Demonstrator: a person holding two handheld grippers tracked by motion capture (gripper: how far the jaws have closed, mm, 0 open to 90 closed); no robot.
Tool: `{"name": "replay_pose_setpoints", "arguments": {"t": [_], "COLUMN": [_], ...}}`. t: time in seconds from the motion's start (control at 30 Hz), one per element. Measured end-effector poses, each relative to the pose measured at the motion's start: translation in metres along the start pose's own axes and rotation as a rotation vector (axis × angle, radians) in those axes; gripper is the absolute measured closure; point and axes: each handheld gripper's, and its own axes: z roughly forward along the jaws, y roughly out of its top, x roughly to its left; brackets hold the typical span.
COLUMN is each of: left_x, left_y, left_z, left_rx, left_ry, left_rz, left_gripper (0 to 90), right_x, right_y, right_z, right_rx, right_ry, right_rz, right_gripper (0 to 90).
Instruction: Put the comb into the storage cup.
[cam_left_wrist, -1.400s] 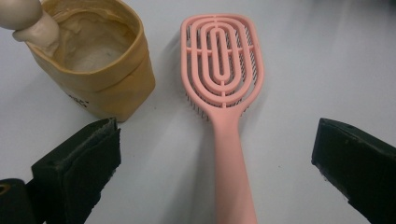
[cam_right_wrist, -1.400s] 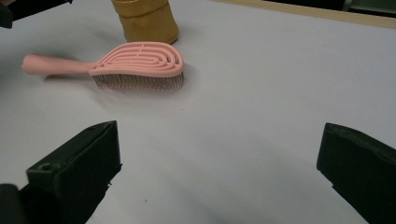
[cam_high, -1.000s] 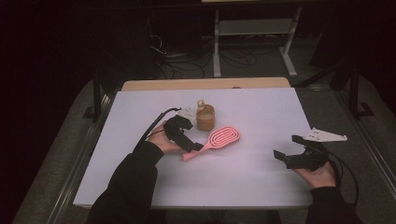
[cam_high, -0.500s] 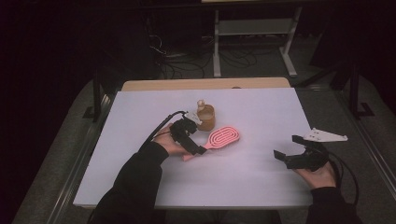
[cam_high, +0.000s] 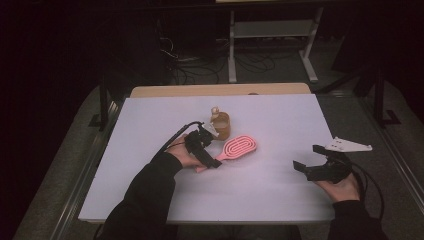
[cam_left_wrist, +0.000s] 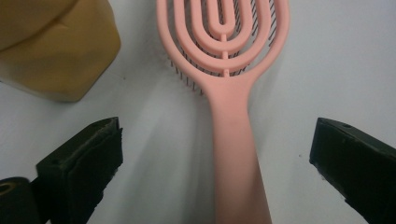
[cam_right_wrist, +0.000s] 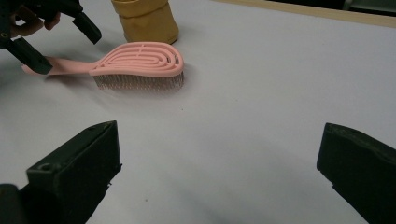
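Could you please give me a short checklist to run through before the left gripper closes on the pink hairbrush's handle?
1. Left gripper open, jaws on either side of the handle: ok.
2. Handle of the pink hairbrush roughly centred between the jaws: ok.
3. Brush lying bristles down on the white table: ok.
4. Brown cup apart from the brush head: ok, though close.
5. Right gripper open and well away from the brush: ok.
6. Jaws low enough to catch the handle: cannot tell.
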Motion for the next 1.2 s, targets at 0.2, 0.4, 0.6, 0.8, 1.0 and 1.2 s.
{"name": "replay_pose_setpoints", "arguments": {"t": [0.2,0.4,0.6,0.8,1.0,1.2], "left_x": [-0.002,-0.004,-0.007,-0.008,-0.010,-0.014], "left_y": [0.003,0.007,0.009,0.011,0.013,0.018], "left_z": [0.005,0.009,0.014,0.016,0.017,0.022], "left_rx": [0.012,0.026,0.060,0.070,0.086,0.112], "left_ry": [-0.010,-0.012,-0.019,-0.004,0.040,0.051], "left_rz": [0.008,0.021,0.045,0.056,0.051,0.061], "left_gripper": [6.4,11.5,21.9,32.6,51.7,55.6], "right_x": [0.000,0.000,0.000,0.000,0.000,0.000], "right_y": [0.000,0.000,0.000,0.000,0.000,0.000], "right_z": [0.000,0.000,0.001,0.001,0.002,0.002], "right_rx": [0.001,0.001,0.003,0.006,0.008,0.010], "right_ry": [0.001,0.000,0.001,0.002,0.003,0.002], "right_rz": [-0.001,-0.001,-0.003,-0.003,-0.006,-0.006], "right_gripper": [0.0,0.0,0.0,0.0,0.0,0.0]}}
